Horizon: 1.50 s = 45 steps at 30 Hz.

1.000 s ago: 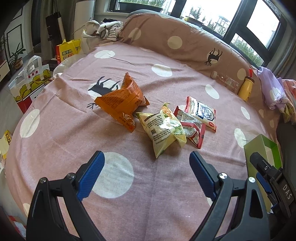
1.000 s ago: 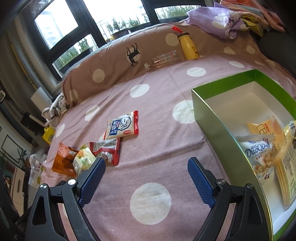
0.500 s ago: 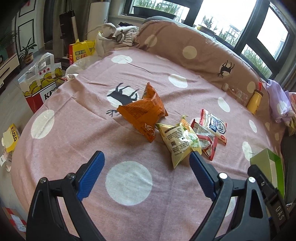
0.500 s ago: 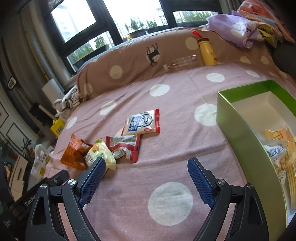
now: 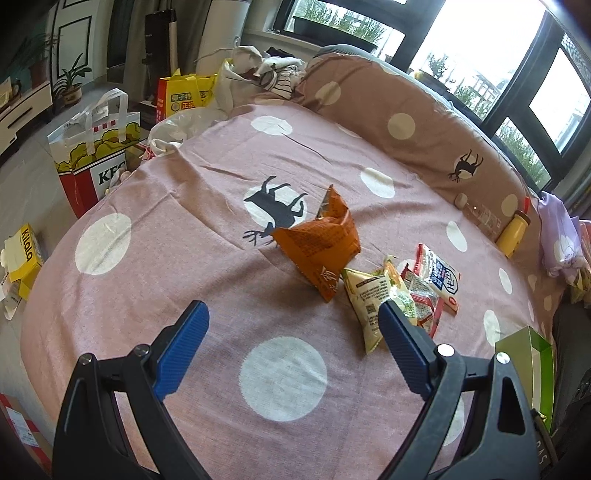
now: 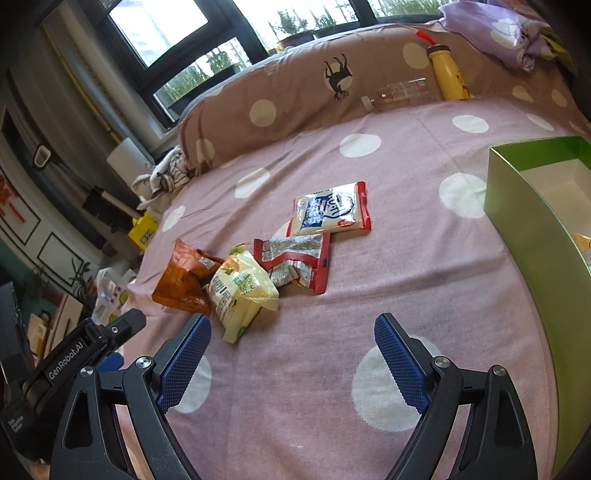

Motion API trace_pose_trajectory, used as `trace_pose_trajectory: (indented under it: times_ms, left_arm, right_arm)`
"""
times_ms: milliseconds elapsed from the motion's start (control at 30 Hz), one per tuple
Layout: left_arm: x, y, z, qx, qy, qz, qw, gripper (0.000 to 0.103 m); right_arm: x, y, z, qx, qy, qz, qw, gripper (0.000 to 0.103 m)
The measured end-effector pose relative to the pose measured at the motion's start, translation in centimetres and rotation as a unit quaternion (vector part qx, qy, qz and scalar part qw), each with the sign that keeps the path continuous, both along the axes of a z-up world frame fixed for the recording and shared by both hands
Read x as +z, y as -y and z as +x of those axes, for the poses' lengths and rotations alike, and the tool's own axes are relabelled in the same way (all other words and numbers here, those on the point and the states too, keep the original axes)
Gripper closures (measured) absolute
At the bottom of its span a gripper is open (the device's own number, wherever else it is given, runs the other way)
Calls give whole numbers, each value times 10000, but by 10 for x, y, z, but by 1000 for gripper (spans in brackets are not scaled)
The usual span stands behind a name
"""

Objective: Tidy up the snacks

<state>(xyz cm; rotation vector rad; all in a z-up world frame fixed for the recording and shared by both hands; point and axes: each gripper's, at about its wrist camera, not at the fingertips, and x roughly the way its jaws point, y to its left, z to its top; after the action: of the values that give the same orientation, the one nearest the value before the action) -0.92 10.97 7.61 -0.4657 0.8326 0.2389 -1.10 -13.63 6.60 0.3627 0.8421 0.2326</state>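
Note:
Several snack packets lie together on the pink dotted bedspread (image 5: 147, 280): an orange bag (image 5: 321, 240) (image 6: 184, 280), a pale yellow-green bag (image 5: 373, 295) (image 6: 240, 291), a red-edged clear packet (image 5: 421, 299) (image 6: 295, 258) and a white red-edged packet (image 5: 441, 275) (image 6: 328, 214). A green box (image 6: 524, 229) (image 5: 532, 362) stands at the right, with a snack corner showing inside. My left gripper (image 5: 291, 332) is open and empty, short of the orange bag. My right gripper (image 6: 291, 347) is open and empty, just short of the yellow-green bag.
A brown dotted bolster (image 6: 314, 96) runs along the far edge, with a yellow bottle (image 6: 447, 77) and a clear bottle (image 6: 399, 92) against it. Lilac cloth (image 6: 506, 33) lies far right. Shopping bags (image 5: 96, 147) and a yellow carton (image 5: 26, 254) stand on the floor left of the bed.
Both grippers have pulled back and swung left. The packets now sit further right in the left view, and the green box has slid to the right edge of the right view. Nothing was grasped.

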Motion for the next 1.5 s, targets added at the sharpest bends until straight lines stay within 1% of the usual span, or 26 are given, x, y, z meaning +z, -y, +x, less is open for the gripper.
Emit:
trace_pose_trajectory:
  times_ms: [133, 300, 367, 467, 533, 600, 667, 733, 800, 833, 867, 900, 933, 967, 1000, 1100, 1167, 1233, 1333, 1433, 1500]
  left_arm:
    - [-2, -7, -1, 140, -50, 48, 9999, 10]
    - [-3, -17, -2, 276, -36, -67, 9996, 10]
    - [-5, -20, 0, 319, -113, -42, 9994, 10]
    - [-8, -21, 2, 350, -230, -5, 9991, 10]
    - [-8, -22, 2, 364, -244, -12, 9990, 10]
    - [-5, -23, 0, 429, -224, 57, 9988, 10]
    - [0, -24, -3, 549, -149, 275, 9980, 10]
    - [4, -24, -5, 598, -85, 426, 9973, 10]
    - [4, -24, -5, 558, -69, 389, 9977, 10]
    - [4, -24, -4, 532, -78, 358, 9979, 10]
    - [3, -23, -4, 503, -94, 347, 9981, 10]
    - [3, -21, -3, 474, -111, 364, 9982, 10]
    - [3, -19, -3, 442, -121, 394, 9982, 10]
    - [3, -18, -3, 417, -123, 418, 9982, 10]
    - [3, -17, -3, 393, -121, 438, 9982, 10]
    - [3, -15, -4, 352, -115, 434, 9984, 10]
    - [3, -11, -3, 299, -173, 489, 9982, 10]
    - [3, -5, -2, 181, -222, 577, 9979, 10]
    - [3, 6, -1, -86, -216, 532, 9983, 10]
    - [1, 21, 1, -483, -266, 356, 9978, 10]
    - [-2, 34, 4, -785, -334, 188, 9962, 10]
  right_arm:
    - [2, 3, 6, -16, -59, 43, 10000, 13]
    - [5, -6, 38, 262, -427, 525, 9974, 13]
    - [6, -19, 50, 367, -473, 334, 9976, 13]
    - [5, -52, 69, 697, -426, -359, 9960, 13]
    - [-1, -72, 80, 923, -423, -695, 9924, 13]
    - [-11, -86, 90, 1115, -469, -840, 9891, 13]
    - [-21, -94, 96, 1274, -534, -760, 9875, 13]
    - [-29, -100, 98, 1381, -575, -831, 9853, 16]
    - [-33, -106, 95, 1476, -452, -1057, 9824, 22]
    - [-34, -108, 91, 1509, -412, -1200, 9804, 26]
    - [-35, -110, 90, 1518, -445, -1361, 9780, 41]
    - [-35, -108, 88, 1508, -448, -1391, 9777, 47]
    - [-34, -105, 85, 1480, -453, -1291, 9795, 50]
    - [-34, -101, 84, 1480, -513, -1152, 9809, 58]
    - [-33, -95, 82, 1433, -595, -960, 9832, 63]
    - [-27, -75, 72, 1267, -813, -455, 9876, 71]
    - [-21, -62, 61, 1102, -901, -330, 9893, 72]
    - [-12, -45, 46, 753, -948, -424, 9917, 72]
    - [-8, -18, 24, 394, -925, -352, 9943, 72]
    - [-20, 8, 9, 192, -1255, -133, 9918, 72]
    - [-30, 22, 9, 9, -1597, -145, 9871, 72]
